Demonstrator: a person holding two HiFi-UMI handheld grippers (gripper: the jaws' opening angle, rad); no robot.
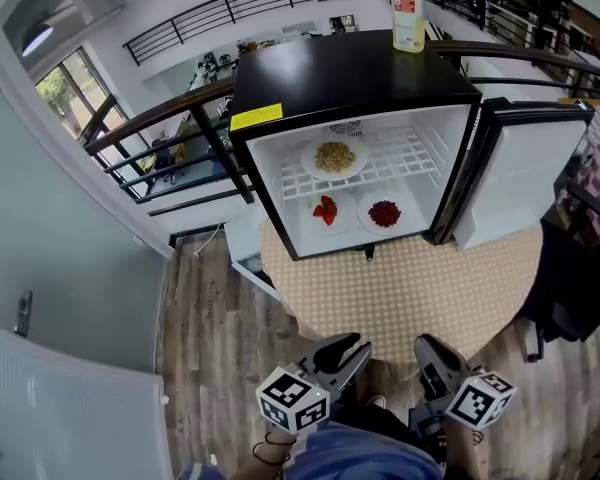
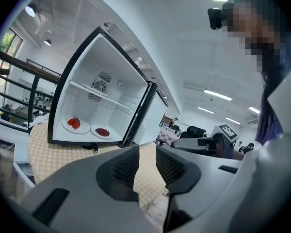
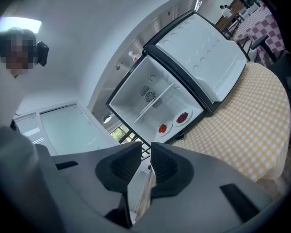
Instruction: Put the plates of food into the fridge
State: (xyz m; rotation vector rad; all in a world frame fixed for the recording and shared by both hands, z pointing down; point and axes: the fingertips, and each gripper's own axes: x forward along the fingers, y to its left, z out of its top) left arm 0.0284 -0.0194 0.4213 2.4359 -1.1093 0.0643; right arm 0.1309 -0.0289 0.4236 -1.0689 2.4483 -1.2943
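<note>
Fridge [image 1: 350, 73] upright, open front toward table [image 1: 420, 288]

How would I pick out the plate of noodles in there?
Look at the black fridge standing open on the round table. The noodle plate sits alone on its upper wire shelf. Its food is pale yellow; the lower left plate and lower right plate hold red food.

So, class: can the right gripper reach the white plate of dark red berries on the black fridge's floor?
Probably yes: the right gripper is empty, the white fridge door stands open, and nothing blocks the berry plate.
</note>
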